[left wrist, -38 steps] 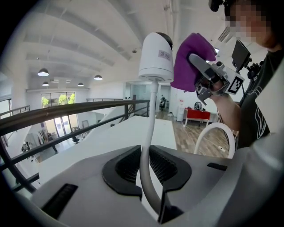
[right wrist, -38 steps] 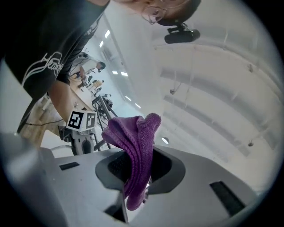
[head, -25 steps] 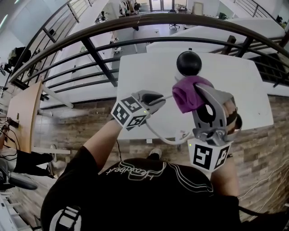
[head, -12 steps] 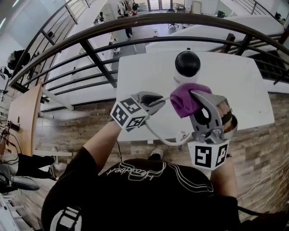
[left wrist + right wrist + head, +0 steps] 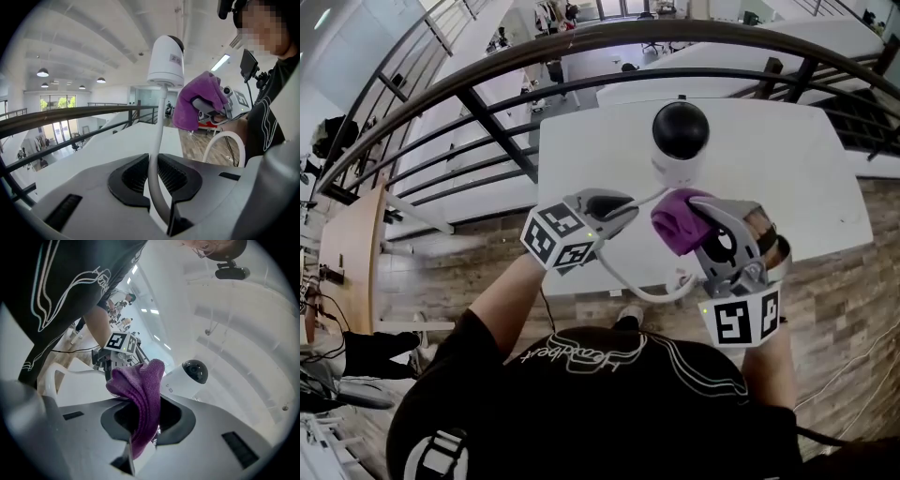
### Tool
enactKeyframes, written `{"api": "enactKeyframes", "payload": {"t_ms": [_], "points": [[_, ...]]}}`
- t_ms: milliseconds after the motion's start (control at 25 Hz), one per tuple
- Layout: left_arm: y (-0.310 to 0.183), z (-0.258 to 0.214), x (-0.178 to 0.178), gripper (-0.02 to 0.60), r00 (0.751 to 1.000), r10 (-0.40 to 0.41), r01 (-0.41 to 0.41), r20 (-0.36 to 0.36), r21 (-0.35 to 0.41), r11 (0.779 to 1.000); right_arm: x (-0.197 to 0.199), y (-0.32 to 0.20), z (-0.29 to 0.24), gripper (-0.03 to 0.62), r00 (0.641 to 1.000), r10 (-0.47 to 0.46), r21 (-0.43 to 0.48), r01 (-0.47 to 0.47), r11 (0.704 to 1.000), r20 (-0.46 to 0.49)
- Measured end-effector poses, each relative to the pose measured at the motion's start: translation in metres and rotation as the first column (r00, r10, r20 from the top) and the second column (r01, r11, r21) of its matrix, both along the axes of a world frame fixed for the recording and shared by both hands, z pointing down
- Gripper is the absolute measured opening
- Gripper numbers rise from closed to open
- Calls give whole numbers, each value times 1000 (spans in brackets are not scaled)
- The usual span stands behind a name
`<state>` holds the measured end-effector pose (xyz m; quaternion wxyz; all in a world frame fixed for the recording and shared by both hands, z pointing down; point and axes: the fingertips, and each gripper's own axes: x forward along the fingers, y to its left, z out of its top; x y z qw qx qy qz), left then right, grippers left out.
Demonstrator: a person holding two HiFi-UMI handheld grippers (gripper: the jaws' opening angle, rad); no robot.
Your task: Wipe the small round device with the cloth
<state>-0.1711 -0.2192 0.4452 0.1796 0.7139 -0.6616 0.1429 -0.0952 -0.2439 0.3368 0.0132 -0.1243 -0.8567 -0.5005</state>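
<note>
Though earlier against device [image 5: 680, 131], cloth [image 5: 680, 220] lower.

The cloth [image 5: 677, 223] lies just before the device [image 5: 680, 136], seemingly apart, over the table [image 5: 806, 178], the cable [image 5: 157, 136] leading left.

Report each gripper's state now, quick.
Left gripper: closed on the white cable that runs up to the round device.
Right gripper: closed on the purple cloth.
</note>
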Motion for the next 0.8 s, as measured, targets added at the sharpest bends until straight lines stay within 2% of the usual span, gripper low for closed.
{"api": "enactKeyframes", "payload": {"t_ms": [280, 480, 600, 800], "points": [[-7, -1, 0, 63, 1000, 20, -20, -10, 3, 1000, 11, -32, 3, 61, 1000, 30, -39, -30, 999, 1], [1, 0, 0, 61, 999, 46, -46, -5, 5, 999, 13, -51, -25, 61, 993, 79, -20, -77, 997, 93], [1, 0, -1, 61, 998, 68, -68, -9, 8, 998, 10, -71, -48, 61, 984, 106, -89, -93, 992, 145], [-1, 4, -3, 60, 993, 114, -113, -33, 17, 993, 0, -94, -64, 61, 984, 90, -249, -50, 967, 151]]}}
